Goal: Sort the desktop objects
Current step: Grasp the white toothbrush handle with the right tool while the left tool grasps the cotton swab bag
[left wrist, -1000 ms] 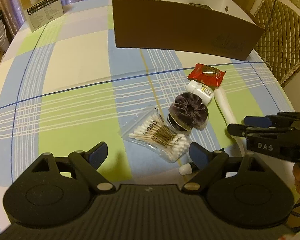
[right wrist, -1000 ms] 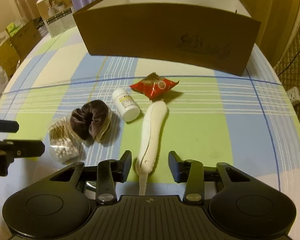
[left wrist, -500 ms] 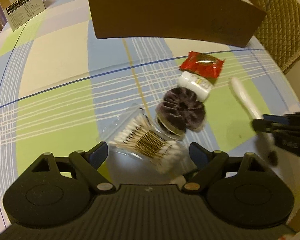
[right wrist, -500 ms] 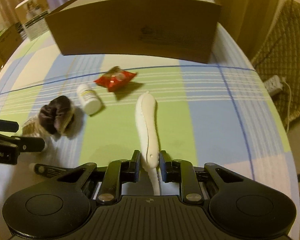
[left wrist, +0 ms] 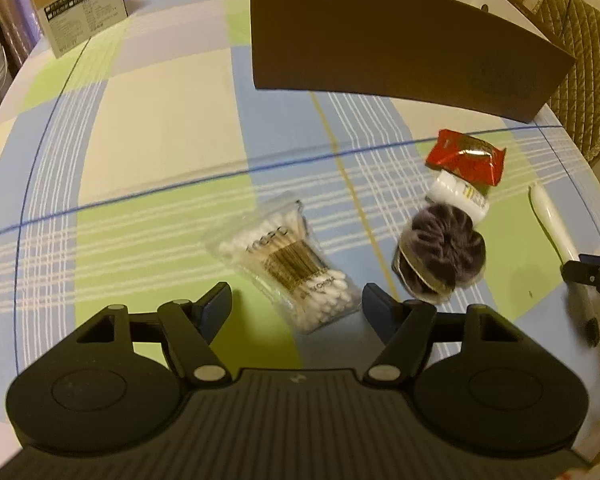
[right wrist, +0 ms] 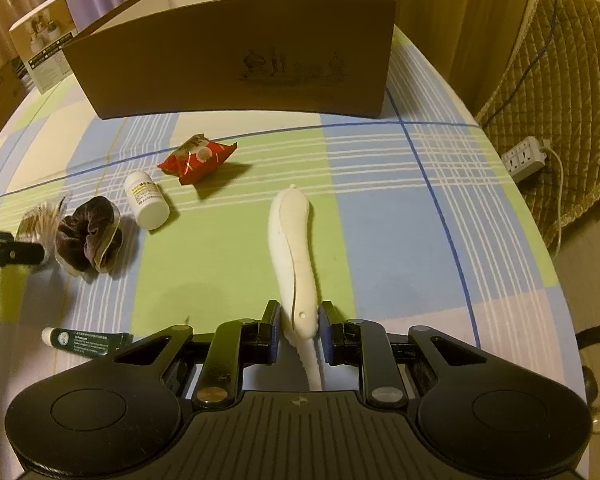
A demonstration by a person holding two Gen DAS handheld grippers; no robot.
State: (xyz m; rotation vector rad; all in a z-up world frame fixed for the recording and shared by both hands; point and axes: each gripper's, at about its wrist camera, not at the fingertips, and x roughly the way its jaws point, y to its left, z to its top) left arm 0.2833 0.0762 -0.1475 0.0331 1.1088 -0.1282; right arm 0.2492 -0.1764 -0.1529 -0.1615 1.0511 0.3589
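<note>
our right claw [right wrist: 299,322] grips the white handle [right wrist: 292,240]; left claw [left wrist: 296,306] is open over the cotton swabs [left wrist: 290,264]; nothing visibly in the box [right wrist: 236,60] yet.

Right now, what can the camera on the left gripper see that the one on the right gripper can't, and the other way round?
Only the left view shows the clear bag of cotton swabs in full, between the open left gripper.

Only the right view shows the dark green tube and white power strip.

Both show the brown cardboard box, red snack packet and long white handle in the right gripper.
</note>
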